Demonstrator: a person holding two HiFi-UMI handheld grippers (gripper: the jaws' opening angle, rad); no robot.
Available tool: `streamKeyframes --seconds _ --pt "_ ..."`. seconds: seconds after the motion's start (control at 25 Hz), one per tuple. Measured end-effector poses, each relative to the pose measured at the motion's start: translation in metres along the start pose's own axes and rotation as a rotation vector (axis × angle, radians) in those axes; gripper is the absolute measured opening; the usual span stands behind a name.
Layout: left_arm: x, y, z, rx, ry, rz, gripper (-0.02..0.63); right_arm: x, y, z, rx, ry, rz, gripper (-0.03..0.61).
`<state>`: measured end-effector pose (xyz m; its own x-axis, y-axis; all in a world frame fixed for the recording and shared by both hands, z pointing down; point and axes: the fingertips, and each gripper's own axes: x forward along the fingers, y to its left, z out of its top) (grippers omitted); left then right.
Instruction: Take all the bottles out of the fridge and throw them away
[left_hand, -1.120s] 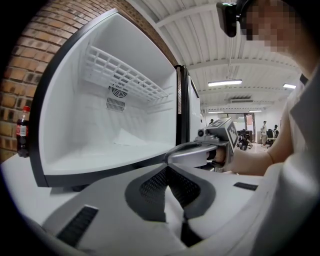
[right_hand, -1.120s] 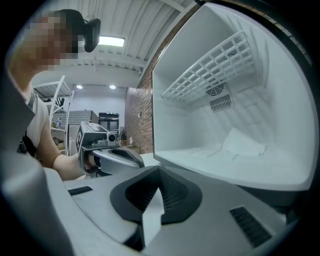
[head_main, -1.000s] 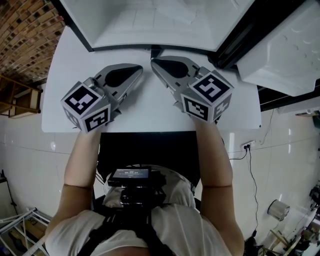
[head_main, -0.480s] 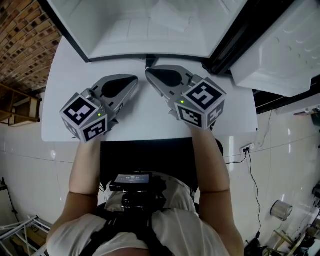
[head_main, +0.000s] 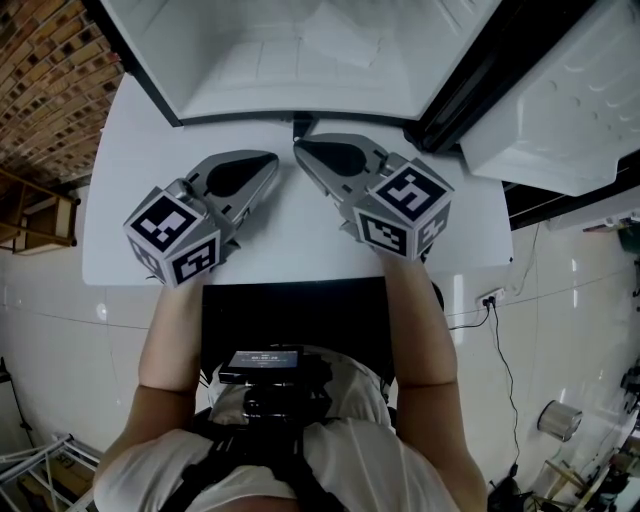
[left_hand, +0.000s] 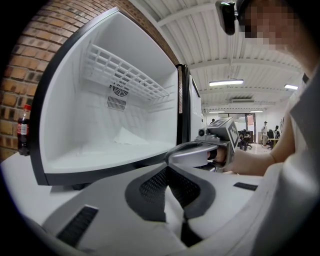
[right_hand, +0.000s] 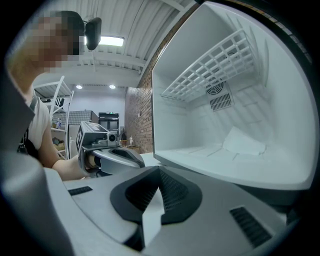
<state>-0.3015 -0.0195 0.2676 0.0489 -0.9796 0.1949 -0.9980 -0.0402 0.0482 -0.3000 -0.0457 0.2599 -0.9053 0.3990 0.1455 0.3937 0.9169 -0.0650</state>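
The small fridge (head_main: 300, 60) stands open on the white table (head_main: 120, 210). Its white inside (left_hand: 125, 135) holds no bottle that I can see, only a wire shelf (left_hand: 125, 75) near the top. One dark cola bottle (left_hand: 23, 129) with a red label stands outside, left of the fridge by the brick wall. My left gripper (head_main: 272, 160) and right gripper (head_main: 300, 150) lie side by side on the table in front of the fridge opening, tips nearly meeting. Both are shut with nothing between the jaws (left_hand: 167, 167) (right_hand: 159, 170).
The fridge door (head_main: 560, 100) swings open at the right. A brick wall (head_main: 50, 70) runs along the left. The table's near edge lies just behind the grippers, over a tiled floor (head_main: 560, 330) with a cable and a socket.
Only the head view has shifted a little; both grippers lie where they were, still shut.
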Motion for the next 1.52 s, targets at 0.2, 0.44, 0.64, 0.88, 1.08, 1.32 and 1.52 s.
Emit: streamKeyframes --seconds 0.2,0.44,0.64,0.88,1.08,1.32,1.52 --pt "0.002 -0.002 0.0 -0.002 -0.009 -0.001 0.005 -0.002 -0.001 -0.001 0.001 0.008 0.002 0.0" --pt "0.0 -0.01 0.002 0.006 0.006 -0.037 0.005 -0.004 -0.007 0.007 0.001 -0.005 -0.043 0.011" --pt "-0.018 -0.011 -0.004 0.017 0.019 -0.069 0.005 0.005 -0.011 0.033 -0.192 0.008 -0.119 0.011" --pt "-0.029 -0.016 -0.002 0.023 0.012 -0.089 0.005 0.016 -0.065 0.054 -0.552 0.245 -0.336 0.04" --pt "-0.03 -0.017 -0.002 0.024 0.012 -0.094 0.005 0.028 -0.115 0.059 -0.596 0.362 -0.44 0.148" --pt "-0.029 -0.017 -0.002 0.03 0.007 -0.093 0.005 0.05 -0.177 0.061 -0.525 0.392 -0.514 0.207" --pt "-0.028 -0.017 0.001 0.034 0.004 -0.096 0.005 0.061 -0.213 0.057 -0.463 0.464 -0.528 0.281"
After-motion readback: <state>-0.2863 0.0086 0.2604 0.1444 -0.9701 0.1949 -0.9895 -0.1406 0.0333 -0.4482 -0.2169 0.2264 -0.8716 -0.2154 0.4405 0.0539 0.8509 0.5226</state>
